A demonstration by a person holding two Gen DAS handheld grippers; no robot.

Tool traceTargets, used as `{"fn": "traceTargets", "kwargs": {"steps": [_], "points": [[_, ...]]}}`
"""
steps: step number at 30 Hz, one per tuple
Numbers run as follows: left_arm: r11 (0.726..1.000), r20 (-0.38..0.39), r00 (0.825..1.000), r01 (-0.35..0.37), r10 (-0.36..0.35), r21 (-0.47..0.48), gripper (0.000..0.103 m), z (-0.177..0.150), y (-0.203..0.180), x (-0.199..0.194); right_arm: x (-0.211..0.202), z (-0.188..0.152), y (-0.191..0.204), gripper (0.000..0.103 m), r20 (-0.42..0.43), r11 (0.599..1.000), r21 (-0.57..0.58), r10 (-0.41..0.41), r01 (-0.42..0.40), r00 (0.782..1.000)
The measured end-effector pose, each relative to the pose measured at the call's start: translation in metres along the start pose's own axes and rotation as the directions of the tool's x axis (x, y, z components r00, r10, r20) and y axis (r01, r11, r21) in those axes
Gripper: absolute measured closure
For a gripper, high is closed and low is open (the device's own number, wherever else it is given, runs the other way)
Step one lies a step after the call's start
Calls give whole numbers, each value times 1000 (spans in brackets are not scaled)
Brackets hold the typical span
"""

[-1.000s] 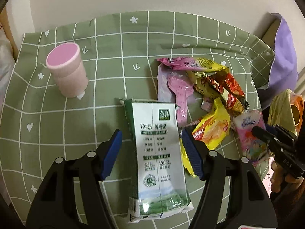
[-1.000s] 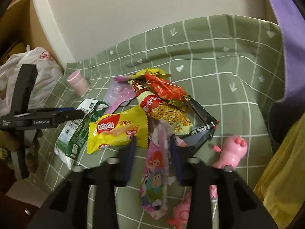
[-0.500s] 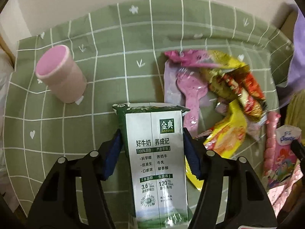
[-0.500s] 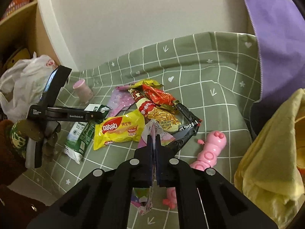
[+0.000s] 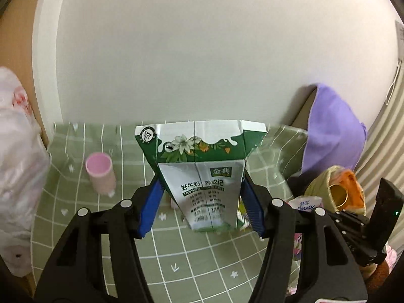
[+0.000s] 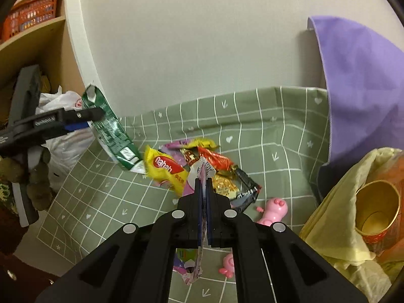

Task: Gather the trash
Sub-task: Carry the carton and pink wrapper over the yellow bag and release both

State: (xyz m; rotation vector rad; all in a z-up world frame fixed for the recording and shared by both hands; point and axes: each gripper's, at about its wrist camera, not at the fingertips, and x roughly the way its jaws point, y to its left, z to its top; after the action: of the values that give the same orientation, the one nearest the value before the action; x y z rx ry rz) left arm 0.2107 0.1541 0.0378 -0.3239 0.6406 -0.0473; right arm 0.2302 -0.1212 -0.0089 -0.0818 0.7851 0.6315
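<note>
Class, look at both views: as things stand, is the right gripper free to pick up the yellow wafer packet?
Probably not yet. The right gripper is shut on a pink wrapper, so it has no free jaws; the yellow wafer packet itself lies uncovered just left of it.

Carton point(image 5: 202, 176) is being held above cloth point(image 5: 192, 260); cup point(image 5: 99, 174) is standing left, wrappers point(image 6: 202, 166) lying right.

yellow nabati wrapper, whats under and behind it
The yellow Nabati snack wrapper lies on the green checked tablecloth, overlapping a pink wrapper. Behind it sit more crumpled wrappers; anything underneath is hidden.
</note>
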Motion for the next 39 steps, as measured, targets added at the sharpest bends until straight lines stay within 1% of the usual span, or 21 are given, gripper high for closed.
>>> {"fn": "traceTargets", "kwargs": {"steps": [4, 9, 13, 15, 18, 20, 21, 22, 24, 25, 28, 31, 33, 35, 37, 39], "points": [[1000, 66, 998, 2, -3, 21, 47, 14, -10, -21, -15, 6, -2, 99, 42, 1000, 0, -10, 10, 999], [998, 115, 993, -15, 8, 58, 47, 33, -27, -35, -35, 17, -12, 99, 96, 999, 2, -37, 37, 995], [996, 142, 990, -4, -9, 92, 47, 47, -43, -40, -56, 25, -26, 99, 143, 997, 9, -71, 70, 987], [994, 155, 987, 11, -28, 111, 47, 52, -57, -42, -70, 28, -36, 99, 171, 995, 19, -96, 94, 981], [989, 162, 984, 57, -80, 138, 47, 59, -82, -42, -94, 31, -53, 99, 213, 989, 42, -144, 139, 966], [983, 173, 978, 88, -116, 164, 47, 62, -101, -42, -114, 30, -66, 99, 239, 981, 56, -194, 187, 951], [978, 178, 974, 107, -139, 180, 47, 63, -113, -41, -123, 29, -72, 99, 248, 976, 63, -217, 208, 944], [973, 179, 970, 129, -164, 193, 47, 64, -123, -40, -136, 27, -82, 99, 259, 967, 78, -253, 241, 932], [956, 165, 959, 190, -230, 224, 47, 64, -149, -35, -154, 22, -97, 99, 269, 954, 106, -299, 281, 915], [947, 154, 954, 216, -257, 237, 47, 63, -160, -31, -167, 18, -109, 99, 273, 942, 132, -333, 308, 902], [916, 99, 938, 296, -332, 270, 47, 60, -202, -13, -191, 7, -132, 99, 273, 915, 188, -397, 356, 876], [878, 36, 912, 381, -407, 289, 47, 53, -243, 7, -215, -7, -156, 99, 264, 891, 248, -440, 380, 858], [850, 1, 890, 435, -456, 297, 47, 47, -271, 20, -223, -13, -165, 99, 261, 883, 265, -454, 389, 852], [829, -15, 874, 465, -485, 310, 47, 41, -294, 28, -229, -18, -174, 99, 262, 878, 279, -459, 388, 849], [818, -22, 866, 480, -500, 317, 47, 35, -309, 35, -228, -18, -180, 99, 266, 878, 286, -457, 383, 849], [818, -9, 866, 475, -499, 326, 47, 29, -318, 39, -224, -17, -187, 99, 274, 883, 290, -446, 369, 852]]}}
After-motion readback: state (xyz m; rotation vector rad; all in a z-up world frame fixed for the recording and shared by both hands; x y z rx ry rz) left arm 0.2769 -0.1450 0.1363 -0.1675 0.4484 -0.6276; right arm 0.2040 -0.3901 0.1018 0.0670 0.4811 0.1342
